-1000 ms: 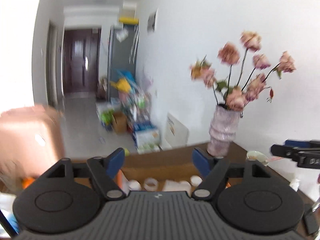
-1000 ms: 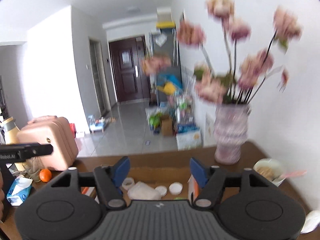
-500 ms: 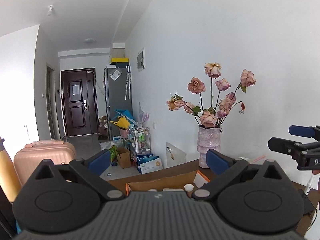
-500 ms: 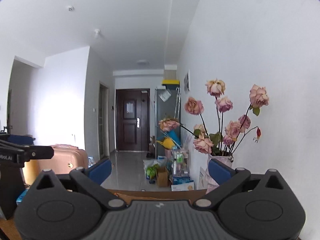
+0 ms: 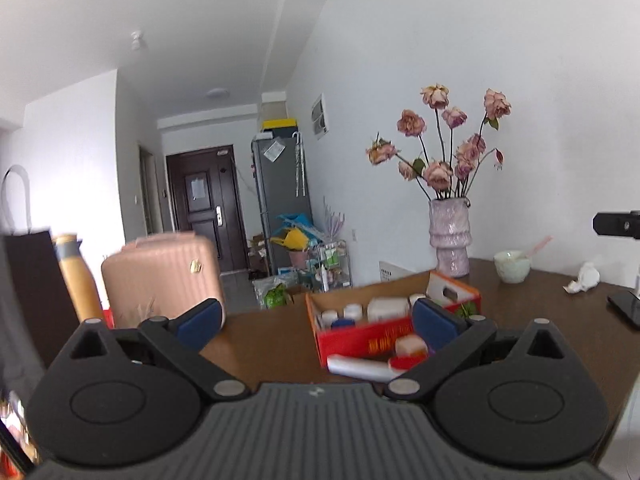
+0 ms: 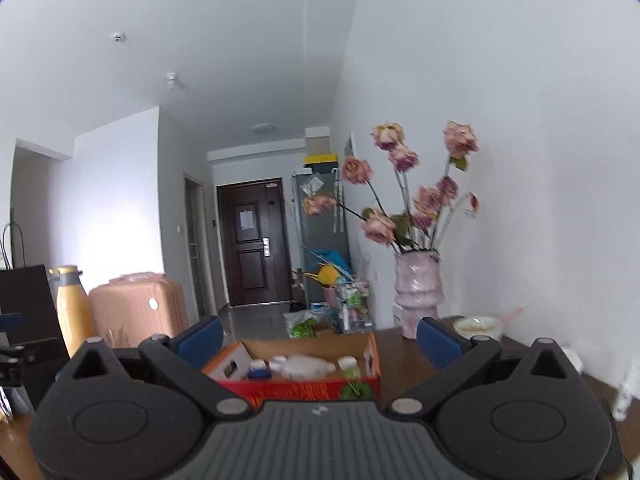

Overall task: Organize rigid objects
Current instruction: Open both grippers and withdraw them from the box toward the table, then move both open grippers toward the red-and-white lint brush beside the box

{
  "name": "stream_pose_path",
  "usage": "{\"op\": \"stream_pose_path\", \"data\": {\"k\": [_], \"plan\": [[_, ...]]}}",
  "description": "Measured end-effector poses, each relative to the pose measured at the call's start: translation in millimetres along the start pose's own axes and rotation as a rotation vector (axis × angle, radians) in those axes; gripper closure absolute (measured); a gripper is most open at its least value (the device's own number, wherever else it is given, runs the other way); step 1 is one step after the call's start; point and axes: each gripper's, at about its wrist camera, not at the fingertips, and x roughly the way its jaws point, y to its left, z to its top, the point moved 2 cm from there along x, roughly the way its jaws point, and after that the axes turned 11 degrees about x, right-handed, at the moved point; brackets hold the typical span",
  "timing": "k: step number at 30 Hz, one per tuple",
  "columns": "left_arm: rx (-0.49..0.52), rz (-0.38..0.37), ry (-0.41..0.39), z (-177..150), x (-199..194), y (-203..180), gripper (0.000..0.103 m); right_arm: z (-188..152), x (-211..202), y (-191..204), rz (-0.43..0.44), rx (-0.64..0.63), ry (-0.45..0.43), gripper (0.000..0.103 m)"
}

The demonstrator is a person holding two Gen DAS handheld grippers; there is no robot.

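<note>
Left wrist view: the left tongs point(image 5: 316, 318) stand spread as wide as they go, with nothing gripped; their jaws have just been opening. On the brown bench point(image 5: 272, 344) ahead, slightly right, sits a red cardboard box point(image 5: 360, 340), open-topped, holding white bottles and jars point(image 5: 386, 308). A white tube with a red cap point(image 5: 364, 366) lies on the bench just in front of the box, near the right finger. Far right stand a vase of pink roses point(image 5: 449, 236), a pale bowl point(image 5: 512, 266) and a crumpled tissue point(image 5: 586, 278).

Right wrist view: the right tongs point(image 6: 320, 338) are likewise fully spread and empty, jaws just opened. The red box point(image 6: 300, 386) lies between the fingers, beyond them, with the vase point(image 6: 418, 292) far right
</note>
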Motion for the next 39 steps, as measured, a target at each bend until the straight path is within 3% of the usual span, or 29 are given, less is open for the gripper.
{"op": "stream_pose_path", "data": {"k": [5, 11, 13, 18, 24, 32, 39], "plan": [[-0.081, 0.016, 0.069, -42, -43, 2, 0.0, -50, -33, 6, 0.01, -0.074, 0.047, 0.0], [-0.057, 0.02, 0.114, -71, -64, -4, 0.0, -90, -58, 16, 0.054, -0.045, 0.11, 0.0], [-0.058, 0.009, 0.113, -73, -61, -8, 0.0, -99, -61, 18, 0.056, -0.043, 0.096, 0.0], [-0.057, -0.03, 0.137, -85, -50, -13, 0.0, -117, -56, 17, -0.04, -0.035, 0.057, 0.0], [-0.069, -0.042, 0.221, -101, -27, -11, 0.0, -130, -41, 21, -0.023, -0.033, 0.099, 0.0], [-0.063, -0.081, 0.231, -99, -7, -20, 0.0, -134, -26, 27, -0.028, -0.104, 0.106, 0.0], [-0.055, -0.111, 0.254, -99, 11, -28, 0.0, -134, -12, 19, -0.032, -0.077, 0.124, 0.0]]}}
